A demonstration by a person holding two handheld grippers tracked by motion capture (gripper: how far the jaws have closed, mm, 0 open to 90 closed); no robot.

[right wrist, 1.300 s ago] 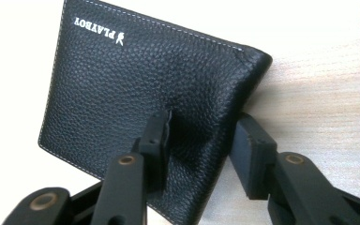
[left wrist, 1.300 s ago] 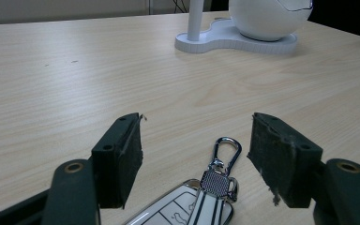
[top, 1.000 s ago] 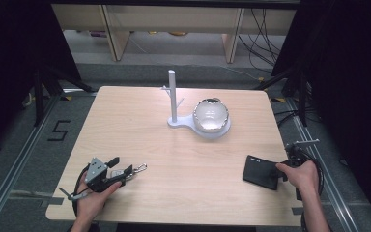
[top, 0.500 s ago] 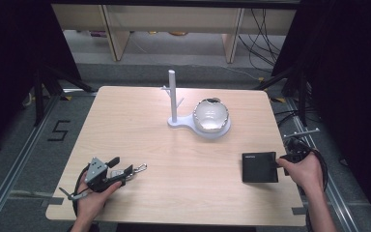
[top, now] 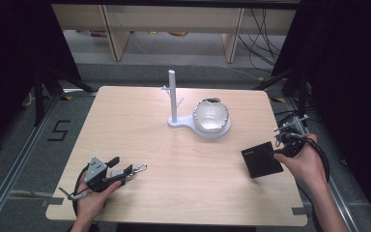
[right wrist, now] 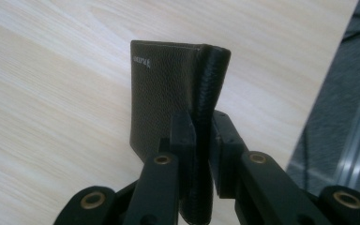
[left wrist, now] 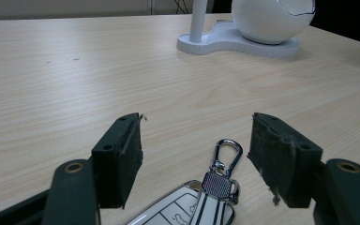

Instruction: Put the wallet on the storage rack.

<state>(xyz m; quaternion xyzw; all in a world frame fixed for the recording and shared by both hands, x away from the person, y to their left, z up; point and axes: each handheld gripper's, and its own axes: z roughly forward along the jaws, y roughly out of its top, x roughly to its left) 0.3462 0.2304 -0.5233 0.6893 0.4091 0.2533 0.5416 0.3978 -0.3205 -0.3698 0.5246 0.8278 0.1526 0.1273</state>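
The wooden table [top: 174, 145] lies smooth and pale below my claws. My right claw [right wrist: 201, 140] is clenched on the folded edge of a black wallet [right wrist: 168, 93], lifted clear at the table's right side. It is grained leather, soft, light and floppy, so the fold is the firmest grip. My left claw [left wrist: 194, 150] stands released, a glossy, slippery car key [left wrist: 187, 208] with metal clip between its pads, untouched.

A large black numeral "5" [top: 61, 130] is marked on the grey floor left of the light wooden table. The folded black leather wallet [right wrist: 168, 93] bears a small pale embossed brand word near its top corner, too small to read.
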